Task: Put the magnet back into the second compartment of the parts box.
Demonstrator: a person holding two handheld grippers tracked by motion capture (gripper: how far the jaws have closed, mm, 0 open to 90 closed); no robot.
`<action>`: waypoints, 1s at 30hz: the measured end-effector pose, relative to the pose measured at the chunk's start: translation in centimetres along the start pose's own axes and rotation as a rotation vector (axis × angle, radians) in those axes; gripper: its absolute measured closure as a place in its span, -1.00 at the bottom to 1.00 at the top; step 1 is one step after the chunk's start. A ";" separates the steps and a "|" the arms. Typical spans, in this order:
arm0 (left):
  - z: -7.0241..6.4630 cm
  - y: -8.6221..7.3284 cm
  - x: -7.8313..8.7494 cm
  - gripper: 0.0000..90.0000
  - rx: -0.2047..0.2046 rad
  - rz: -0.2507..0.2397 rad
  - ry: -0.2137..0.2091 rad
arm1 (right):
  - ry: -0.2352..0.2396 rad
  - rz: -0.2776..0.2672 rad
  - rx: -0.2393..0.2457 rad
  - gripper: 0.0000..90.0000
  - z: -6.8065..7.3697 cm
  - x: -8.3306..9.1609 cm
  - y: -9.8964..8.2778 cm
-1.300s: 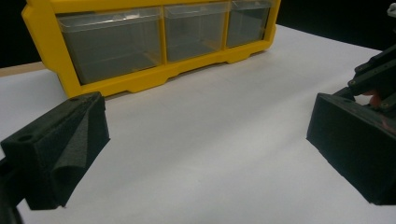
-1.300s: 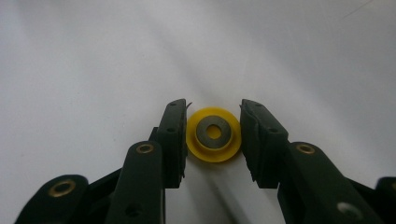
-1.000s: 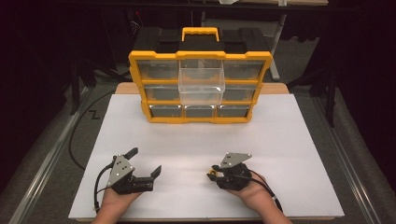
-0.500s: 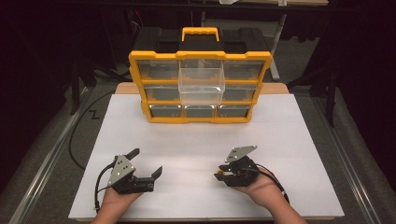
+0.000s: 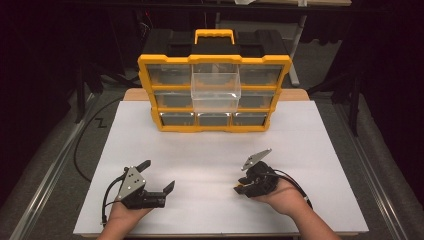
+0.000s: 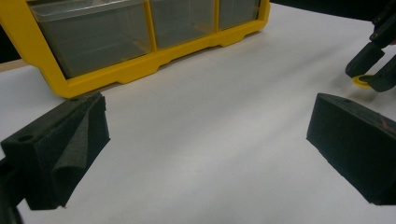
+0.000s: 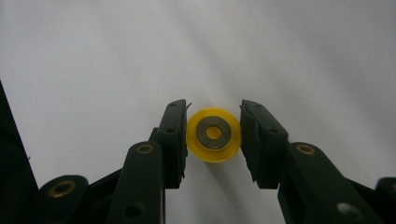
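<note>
Right claw [image 7: 214, 140]: hanging low over the surface, jaws flanking a small yellow disc, left pad looking as if it is touching the rim, right pad just beside it — closing in, not yet clamping by my read.
Left claw [image 5: 159, 176]: jaws standing wide apart, gripping nothing, resting near the front edge of the surface in the person's left hand [image 5: 125, 217].
Surface [image 5: 210, 150]: white sheet covering the table, bare in the middle, both claws working at the near side.
Organiser [image 5: 214, 92]: yellow-framed drawer cabinet with a black top and yellow handle sitting at the far edge; in the high view its clear middle drawer [image 5: 216, 89] is sticking out toward the person, and it looks empty from here.
Right hand [image 5: 285, 196]: cupping the right claw from below, cable trailing off toward the person.
Yellow disc [image 7: 214, 134]: lying flat on the surface between the right claw's jaws, well apart from the organiser; a grey metal ring is sitting in its face around a yellow centre. From the left gripper view it is peeking out as a thin yellow sliver [image 6: 360, 80] under the other claw.
Handling, my call: looking light and rigid, smooth plastic on the rim, so likely a bit slippery and prone to skating on the sheet.
Where to take hold: across the outer rim, pads on opposite sides, squarely through the middle so it is not squirting out sideways.
</note>
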State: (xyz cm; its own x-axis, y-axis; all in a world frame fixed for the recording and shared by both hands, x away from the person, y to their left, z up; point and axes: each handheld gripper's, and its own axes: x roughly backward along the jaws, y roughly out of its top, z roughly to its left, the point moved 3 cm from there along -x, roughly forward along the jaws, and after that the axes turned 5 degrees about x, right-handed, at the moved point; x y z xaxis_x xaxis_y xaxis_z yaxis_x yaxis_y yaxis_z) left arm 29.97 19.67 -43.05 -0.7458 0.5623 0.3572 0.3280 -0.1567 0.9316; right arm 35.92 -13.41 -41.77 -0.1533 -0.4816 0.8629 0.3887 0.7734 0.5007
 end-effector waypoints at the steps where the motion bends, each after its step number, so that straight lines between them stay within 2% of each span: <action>1: 0.0 0.0 0.0 -1.00 0.006 0.003 -0.001 | 0.005 0.006 0.001 0.43 0.0 0.1 -0.1; 5: -0.1 0.0 0.1 -1.00 -0.001 -0.009 -0.005 | 0.020 0.028 0.003 0.42 0.0 0.5 -0.4; 7: -0.2 0.1 0.1 -1.00 0.000 -0.021 -0.007 | 0.027 0.065 0.027 0.42 -0.2 0.7 -0.9; 18: -0.4 0.2 0.2 -1.00 0.004 -0.028 -0.016 | 0.066 0.101 0.040 0.42 -0.9 1.9 -1.2; 26: -0.2 0.1 0.2 -1.00 0.017 -0.021 -0.009 | 0.094 0.133 0.077 0.43 -0.6 2.7 -0.6; 28: -0.2 0.1 0.4 -1.00 0.017 -0.029 -0.009 | 0.097 0.147 0.105 0.43 -0.4 3.2 -0.1; 30: -0.3 0.1 0.4 -1.00 0.018 -0.032 -0.010 | 0.098 0.162 0.104 0.43 -0.2 3.5 0.3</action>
State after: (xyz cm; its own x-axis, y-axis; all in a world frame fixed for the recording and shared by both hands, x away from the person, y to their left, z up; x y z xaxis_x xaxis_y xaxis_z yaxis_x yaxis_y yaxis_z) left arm 29.53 19.67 -42.75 -0.7505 0.5747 0.3263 0.3141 -0.1241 0.9412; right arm 35.73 -14.94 -38.60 -0.0049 -0.3811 0.9245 0.3041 0.8802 0.3644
